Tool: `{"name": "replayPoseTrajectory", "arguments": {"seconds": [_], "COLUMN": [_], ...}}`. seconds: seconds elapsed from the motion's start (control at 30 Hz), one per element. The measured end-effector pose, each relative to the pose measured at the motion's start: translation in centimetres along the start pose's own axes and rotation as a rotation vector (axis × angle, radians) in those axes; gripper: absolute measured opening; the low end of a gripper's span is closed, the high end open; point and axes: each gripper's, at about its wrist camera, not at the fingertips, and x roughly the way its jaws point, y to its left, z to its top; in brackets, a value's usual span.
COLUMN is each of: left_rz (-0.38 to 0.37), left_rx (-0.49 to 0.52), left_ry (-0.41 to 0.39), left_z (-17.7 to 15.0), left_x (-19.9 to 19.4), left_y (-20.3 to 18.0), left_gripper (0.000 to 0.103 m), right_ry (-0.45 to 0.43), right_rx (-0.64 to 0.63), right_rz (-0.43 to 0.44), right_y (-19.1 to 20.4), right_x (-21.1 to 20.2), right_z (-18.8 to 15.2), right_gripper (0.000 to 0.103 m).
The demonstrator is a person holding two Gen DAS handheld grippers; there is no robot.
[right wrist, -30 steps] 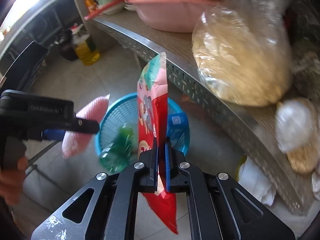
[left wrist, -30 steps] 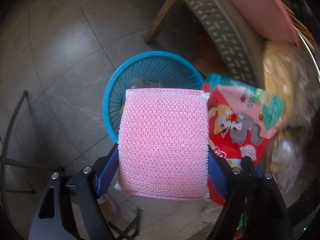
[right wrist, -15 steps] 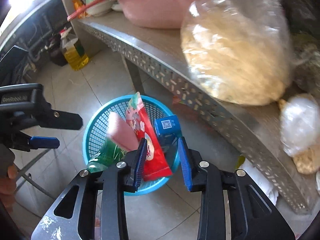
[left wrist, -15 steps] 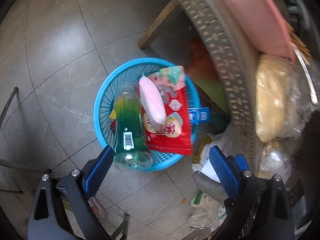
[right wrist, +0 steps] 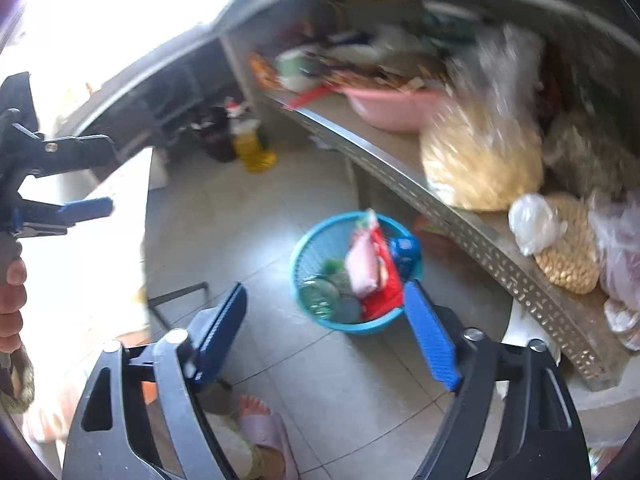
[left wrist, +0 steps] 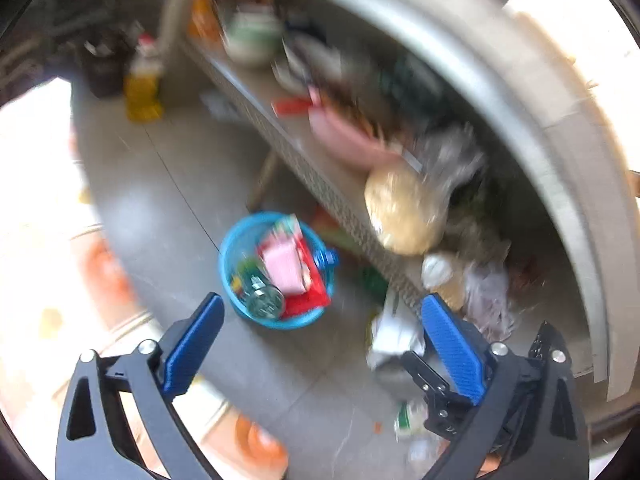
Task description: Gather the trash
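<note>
Both hand-held grippers, the left hand-held gripper (left wrist: 320, 332) and the right hand-held gripper (right wrist: 326, 332), are spread wide and carry nothing. The pink sponge (right wrist: 362, 266), the red snack bag (right wrist: 386, 284) and the green bottle (right wrist: 320, 292) lie in the blue basket (right wrist: 312, 252) on the floor beside the counter (right wrist: 460, 220), so this part looks done, though crumpled wrappers (left wrist: 394, 338) remain on the floor. A second ago each hand-held gripper pinched its item above the basket; now both have pulled back and up.

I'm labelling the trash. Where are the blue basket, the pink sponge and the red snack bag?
blue basket (right wrist: 316, 236): right wrist view, inner mesh wall.
pink sponge (right wrist: 362, 266): right wrist view, its face.
red snack bag (right wrist: 384, 300): right wrist view, lower red part.
</note>
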Motion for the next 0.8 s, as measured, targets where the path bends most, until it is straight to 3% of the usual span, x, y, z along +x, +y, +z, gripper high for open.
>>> {"name": "replayPoseTrajectory", "arguments": {"seconds": [0.1,0.27,0.4,0.57,0.8], "left_rz": [0.092,0.272,0.433,0.629,0.838], "left_rx": [-0.019,-0.056,-0.128,-0.193,-0.155], "left_ry": [-0.118,-0.271,-0.304,-0.299,-0.388], "left_z": [-3.2,-9.5,-13.6,-17.7,-20.9], "left_x": [-5.5,-12.8,-15.5,-17.6,-20.7], "left_y": [0.3,1.3,2.6,4.1,4.4], "left_gripper": [0.097,0.097,0.097,0.097,0.097], "right_ry": [-0.056,-0.158,-0.207,-0.245,-0.240], "right_rx": [-0.078,-0.202,-0.297,-0.327,-0.342], "right_rz": [0.044,0.057,0.048,0.060,-0.006], "right_y": [3.1,8.4,12.3,15.2,17.5], "right_x": [-2.8,-7.0,-8.9,-10.8,-11.8], "right_z": [-0.6,-1.7,-3.1,-5.0,-7.2], "right_gripper": [0.095,0.095,0.095,0.095,0.095]}}
